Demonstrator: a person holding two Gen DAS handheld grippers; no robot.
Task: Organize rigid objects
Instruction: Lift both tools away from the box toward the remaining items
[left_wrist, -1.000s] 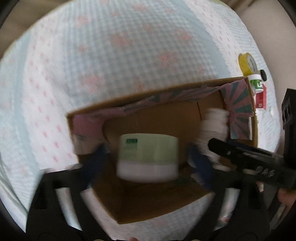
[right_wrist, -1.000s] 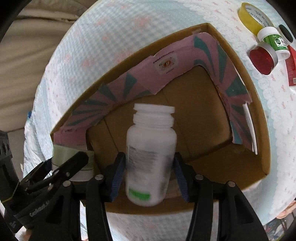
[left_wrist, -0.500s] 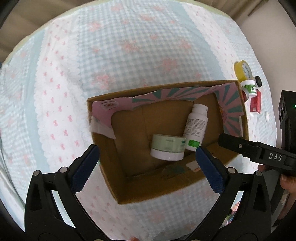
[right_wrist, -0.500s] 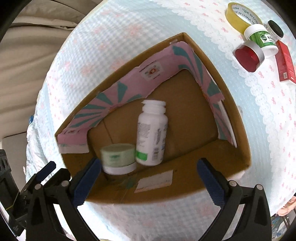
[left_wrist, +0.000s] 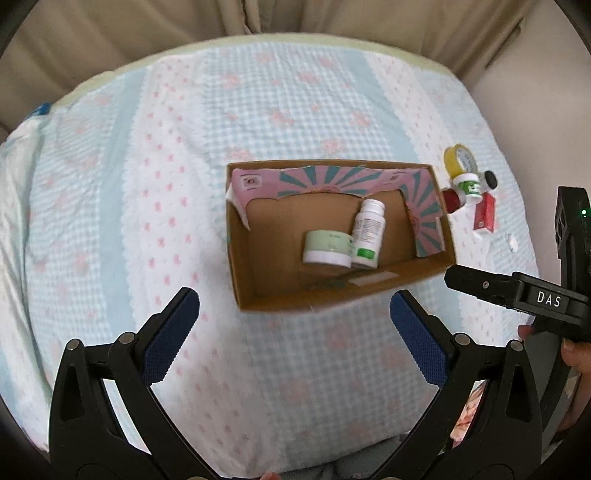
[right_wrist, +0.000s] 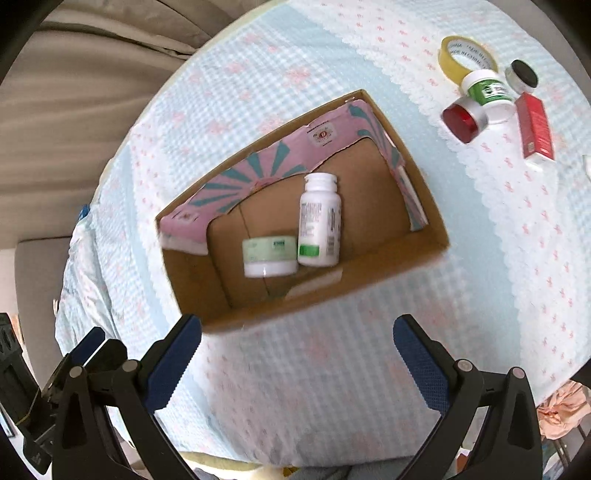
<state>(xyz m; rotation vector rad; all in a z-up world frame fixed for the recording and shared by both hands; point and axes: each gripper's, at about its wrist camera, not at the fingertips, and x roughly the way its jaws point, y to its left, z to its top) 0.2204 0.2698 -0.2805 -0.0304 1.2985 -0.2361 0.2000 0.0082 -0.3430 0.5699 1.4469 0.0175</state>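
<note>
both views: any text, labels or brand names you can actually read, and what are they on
"DAS": white letters on the right gripper body, left wrist view.
Yellow tape roll: lettering on the inner ring, too blurred.
White pill bottle, pale green jar, green-label jar, red box: print too small.

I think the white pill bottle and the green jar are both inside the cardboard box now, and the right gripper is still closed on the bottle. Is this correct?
Not quite. The white pill bottle and the green jar do lie inside the cardboard box, but the right gripper is not closed on the bottle. The right wrist view shows its jaws wide open and empty, pulled back outside the box.
</note>
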